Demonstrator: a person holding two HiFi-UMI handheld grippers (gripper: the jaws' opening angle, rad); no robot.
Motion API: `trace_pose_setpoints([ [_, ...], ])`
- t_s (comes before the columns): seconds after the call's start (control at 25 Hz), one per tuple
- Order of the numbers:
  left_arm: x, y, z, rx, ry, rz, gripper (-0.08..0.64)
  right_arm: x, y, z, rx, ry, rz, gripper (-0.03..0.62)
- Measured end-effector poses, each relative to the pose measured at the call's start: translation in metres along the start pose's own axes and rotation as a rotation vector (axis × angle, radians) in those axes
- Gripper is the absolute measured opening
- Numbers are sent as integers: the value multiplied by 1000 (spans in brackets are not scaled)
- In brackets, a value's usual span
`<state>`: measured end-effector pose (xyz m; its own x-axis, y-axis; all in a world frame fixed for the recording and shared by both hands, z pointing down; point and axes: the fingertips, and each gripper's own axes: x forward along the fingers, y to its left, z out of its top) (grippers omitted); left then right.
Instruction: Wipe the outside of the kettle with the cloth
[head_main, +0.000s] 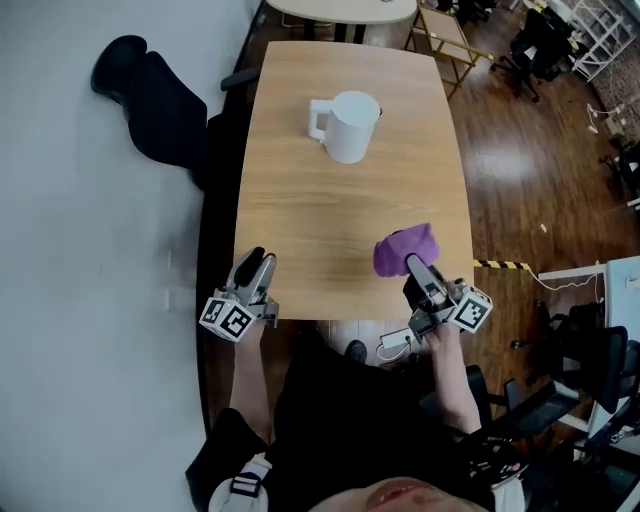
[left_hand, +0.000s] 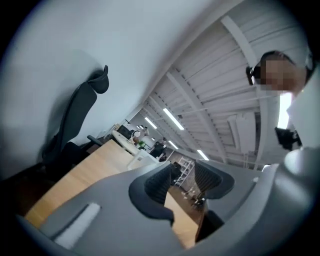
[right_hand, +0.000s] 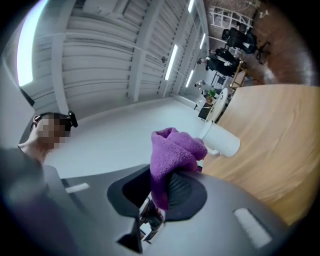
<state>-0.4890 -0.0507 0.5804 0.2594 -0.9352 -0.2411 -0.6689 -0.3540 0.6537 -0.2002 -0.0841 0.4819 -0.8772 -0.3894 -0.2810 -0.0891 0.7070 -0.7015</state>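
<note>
Purple cloth (right_hand: 175, 150) — in right hand-held gripper (right_hand: 159, 191)

A white kettle (head_main: 347, 125) stands upright near the far edge of the worktop (head_main: 340, 215), about midway along it, handle to the left. Near the front right corner a purple cloth (head_main: 403, 246) is bunched at the fingers (head_main: 421, 280) of the right gripper (head_main: 412, 264) — the two touching. The left gripper (head_main: 258, 263) sits at the front left corner, well apart from kettle and cloth.

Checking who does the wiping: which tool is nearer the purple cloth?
Right. The right tool is shut on the cloth; the left tool is apart from it, farther left, open and empty.
</note>
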Motion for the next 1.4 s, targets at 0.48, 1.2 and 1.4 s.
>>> trace_pose_setpoints([
  [0.48,-112,-264,-116,134,-216,-307,325,-175,68,-11,55,32,125,46],
  [1.2,-166,-421,-75,311,-141,-538,268,-266,216,-15,-105,-194,227,48],
  [1.4,-172,-419,-45,304,-165,-546,240,-250,230,-21,-105,-181,193,49],
])
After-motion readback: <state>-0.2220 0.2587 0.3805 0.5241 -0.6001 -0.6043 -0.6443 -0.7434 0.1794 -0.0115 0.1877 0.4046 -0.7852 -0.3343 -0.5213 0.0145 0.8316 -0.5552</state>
